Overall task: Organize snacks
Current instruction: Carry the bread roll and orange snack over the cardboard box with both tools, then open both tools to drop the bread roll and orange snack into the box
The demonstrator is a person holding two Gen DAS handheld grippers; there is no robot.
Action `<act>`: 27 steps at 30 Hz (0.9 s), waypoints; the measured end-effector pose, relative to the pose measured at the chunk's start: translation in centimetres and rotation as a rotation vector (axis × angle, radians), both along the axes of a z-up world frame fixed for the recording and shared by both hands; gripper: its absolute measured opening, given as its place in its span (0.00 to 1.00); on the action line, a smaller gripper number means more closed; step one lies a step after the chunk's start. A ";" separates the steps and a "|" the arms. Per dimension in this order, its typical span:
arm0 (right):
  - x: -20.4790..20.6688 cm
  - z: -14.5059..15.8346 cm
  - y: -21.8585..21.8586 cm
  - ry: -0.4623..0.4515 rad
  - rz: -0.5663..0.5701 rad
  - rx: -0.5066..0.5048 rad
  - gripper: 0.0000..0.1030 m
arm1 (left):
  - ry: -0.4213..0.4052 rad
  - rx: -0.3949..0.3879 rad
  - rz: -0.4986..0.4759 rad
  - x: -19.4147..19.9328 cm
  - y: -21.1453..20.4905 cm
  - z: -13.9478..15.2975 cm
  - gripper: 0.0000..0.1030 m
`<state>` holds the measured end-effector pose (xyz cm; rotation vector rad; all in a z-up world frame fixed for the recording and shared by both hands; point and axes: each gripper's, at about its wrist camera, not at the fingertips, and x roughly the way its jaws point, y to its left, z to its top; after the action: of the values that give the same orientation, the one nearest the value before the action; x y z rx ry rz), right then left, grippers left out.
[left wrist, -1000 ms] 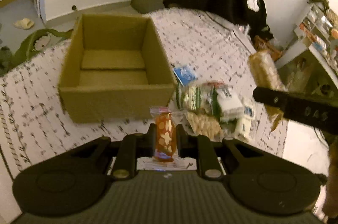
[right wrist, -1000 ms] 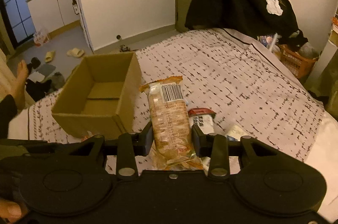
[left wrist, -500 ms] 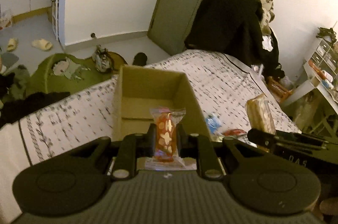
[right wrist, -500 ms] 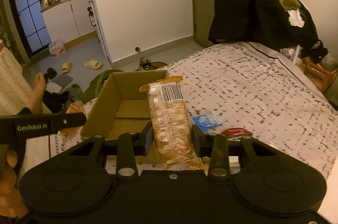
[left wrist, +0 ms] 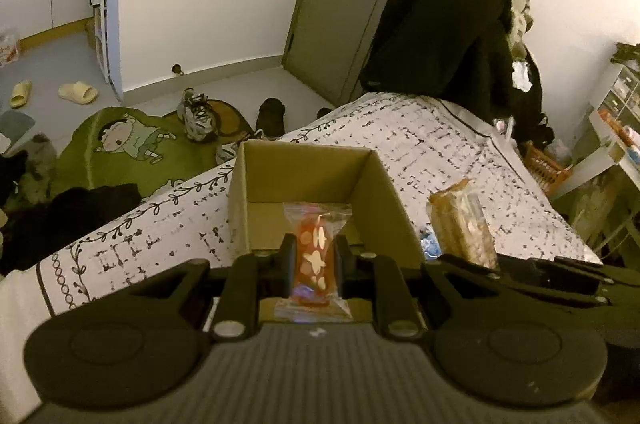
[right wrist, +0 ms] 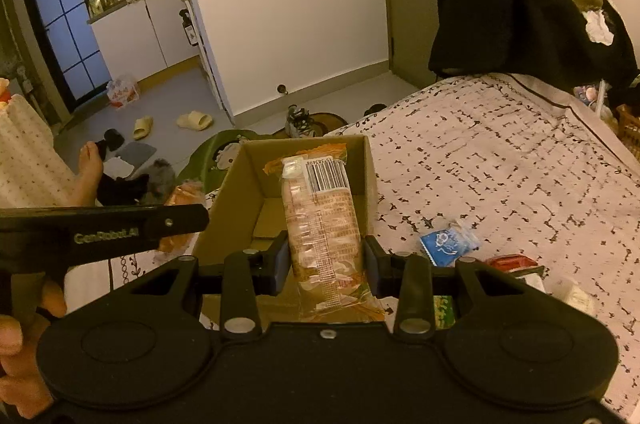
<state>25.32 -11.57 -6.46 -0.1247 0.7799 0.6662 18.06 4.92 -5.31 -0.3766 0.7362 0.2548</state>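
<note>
Cardboard box (left wrist: 320, 184) on the bed, empty so far, with two snacks held above its near edge.

The left gripper (left wrist: 314, 258) is clamped on a small red candy packet (left wrist: 314, 256); the right gripper (right wrist: 324, 256) pinches a long cracker pack (right wrist: 320, 220). Neither is dropped in yet. Right of the box, a blue packet (right wrist: 448, 238) and a red packet (right wrist: 510, 260) lie on the bedspread (right wrist: 500, 164), unsorted.

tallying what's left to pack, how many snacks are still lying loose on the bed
At least 4, all right of the box: a blue packet, a red one, a green one and a pale one. The gripper may hide more.
</note>
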 end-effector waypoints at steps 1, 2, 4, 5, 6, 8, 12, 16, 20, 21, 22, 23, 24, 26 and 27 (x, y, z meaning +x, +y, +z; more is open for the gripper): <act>0.2 -0.2 0.2 0.006 -0.002 0.001 0.36 | 0.008 0.005 0.002 0.5 0.1 -0.2 0.17; 0.4 -0.4 0.4 0.012 -0.003 0.001 0.36 | 0.018 0.013 0.005 0.8 0.2 -0.5 0.17; 0.8 -0.8 0.8 0.017 -0.006 -0.002 0.36 | 0.032 0.010 0.009 1.4 0.5 -1.0 0.17; 0.9 -0.9 0.9 0.021 -0.007 -0.002 0.36 | 0.038 0.002 0.014 1.7 0.7 -1.3 0.17; 1.0 -1.1 1.0 0.027 -0.007 -0.001 0.36 | 0.044 -0.002 0.016 1.8 0.9 -1.6 0.17; 1.1 -1.4 1.1 0.036 -0.010 -0.003 0.36 | 0.060 -0.016 0.019 2.2 1.3 -2.3 0.17; 1.5 -1.8 1.1 0.053 -0.022 -0.003 0.36 | 0.082 -0.032 0.012 3.1 1.5 -3.1 0.19; 1.6 -1.8 1.2 0.057 -0.022 -0.007 0.36 | 0.108 0.051 0.082 3.2 1.3 -2.8 0.24; 1.6 -1.6 1.4 0.054 -0.019 -0.004 0.36 | 0.094 0.064 0.065 2.8 1.5 -1.7 0.41; 1.8 -1.6 1.5 0.053 -0.019 0.001 0.36 | 0.091 0.082 0.070 2.6 1.5 -1.4 0.52; 1.8 -1.7 1.5 0.051 -0.018 0.008 0.37 | 0.086 0.093 0.070 2.5 1.4 -1.1 0.57; 1.8 -1.7 1.5 0.048 -0.015 0.014 0.37 | 0.078 0.101 0.062 2.3 1.4 -0.7 0.62; 1.8 -1.6 1.5 0.043 -0.009 0.019 0.39 | 0.076 0.105 0.058 2.1 1.4 -0.5 0.67; 1.7 -1.5 1.6 0.031 -0.009 0.016 0.42 | 0.079 0.100 0.055 1.7 1.4 0.1 0.70; 1.7 -1.4 1.5 0.026 -0.012 0.018 0.43 | 0.075 0.095 0.042 1.5 1.4 0.4 0.72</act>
<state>27.04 -10.09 -7.90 -0.0955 0.7988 0.6647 19.61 6.34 -4.87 -0.2935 0.7873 0.3435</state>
